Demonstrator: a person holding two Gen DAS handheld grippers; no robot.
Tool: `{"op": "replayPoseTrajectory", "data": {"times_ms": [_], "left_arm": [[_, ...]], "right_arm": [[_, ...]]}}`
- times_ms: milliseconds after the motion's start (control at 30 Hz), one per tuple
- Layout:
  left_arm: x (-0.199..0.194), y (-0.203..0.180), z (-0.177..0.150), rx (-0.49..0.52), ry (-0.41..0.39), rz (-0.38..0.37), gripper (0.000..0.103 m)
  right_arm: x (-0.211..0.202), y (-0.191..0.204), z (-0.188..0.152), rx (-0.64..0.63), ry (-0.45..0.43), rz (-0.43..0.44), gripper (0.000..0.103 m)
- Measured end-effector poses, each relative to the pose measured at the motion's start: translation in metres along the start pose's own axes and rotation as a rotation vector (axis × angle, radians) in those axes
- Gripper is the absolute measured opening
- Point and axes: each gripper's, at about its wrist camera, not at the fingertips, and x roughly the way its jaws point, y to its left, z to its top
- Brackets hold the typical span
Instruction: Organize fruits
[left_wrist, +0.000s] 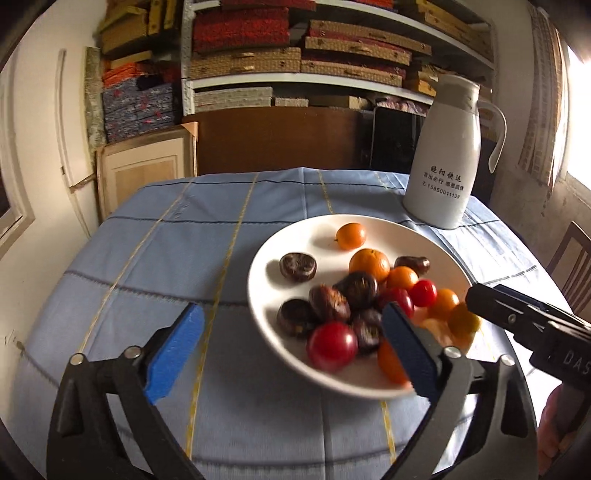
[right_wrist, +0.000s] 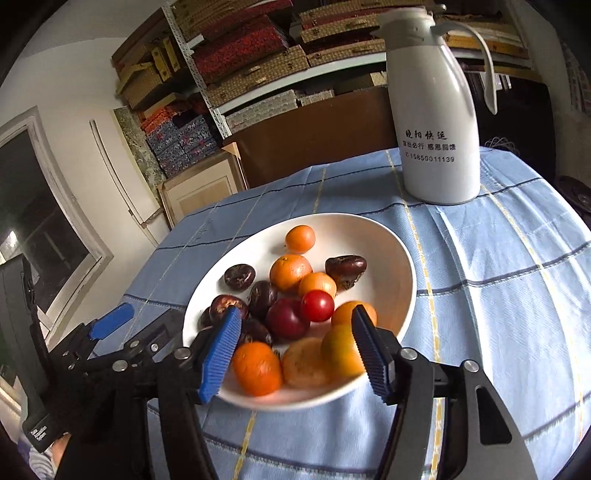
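A tabletop (left_wrist: 155, 236) covered by a blue checked cloth is seen, with a tall white thermos jug (right_wrist: 436, 122) stood upright at its far side, well apart from both tools. Near the jug, a white plate (left_wrist: 295, 236) is laid on the cloth and is filled with small oranges (right_wrist: 290, 272), red cherry tomatoes (right_wrist: 317, 305) and dark chestnuts (right_wrist: 239, 276), most of them heaped together at the near side. The left hand-held gripper (left_wrist: 291, 350) is held low at the plate's near left rim, its blue pads spread wide, 1 pad raised over the fruit and nothing gripped. The right hand-held gripper (right_wrist: 295, 354) is levelled at the near right rim, its jaws likewise spread, with 3 oranges lying between the pads but not pinched.
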Motion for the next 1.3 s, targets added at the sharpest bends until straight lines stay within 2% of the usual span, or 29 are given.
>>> {"op": "replayPoseTrajectory", "data": {"times_ms": [133,267,500,733,900,1000,1300], "left_arm": [[-0.016,0.003,-0.011,-0.009,-0.026,0.03,0.098],[-0.027,0.009,-0.013,-0.034,-0.057,0.005,0.098],[-0.028,0.009,-0.011,-0.039,-0.037,-0.007,0.098],[-0.027,-0.002,-0.011,-0.003,-0.027,0.036,0.098],[-0.029,-0.008,-0.013,0.019,-0.027,0.028,0.098],[-0.03,-0.011,-0.014,0.028,-0.032,0.053,0.098],[-0.031,-0.008,-0.012,0.01,-0.034,0.042,0.098]], "right_arm": [[-0.016,0.006,-0.013,-0.062,-0.061,-0.085,0.089],[-0.027,0.006,-0.02,-0.075,-0.095,-0.13,0.099],[-0.03,0.003,-0.021,-0.076,-0.098,-0.154,0.099],[-0.026,0.003,-0.024,-0.064,-0.077,-0.161,0.099],[-0.026,0.007,-0.025,-0.075,-0.074,-0.162,0.099],[-0.025,0.008,-0.025,-0.074,-0.071,-0.163,0.099],[-0.025,0.009,-0.025,-0.075,-0.07,-0.157,0.099]]}}
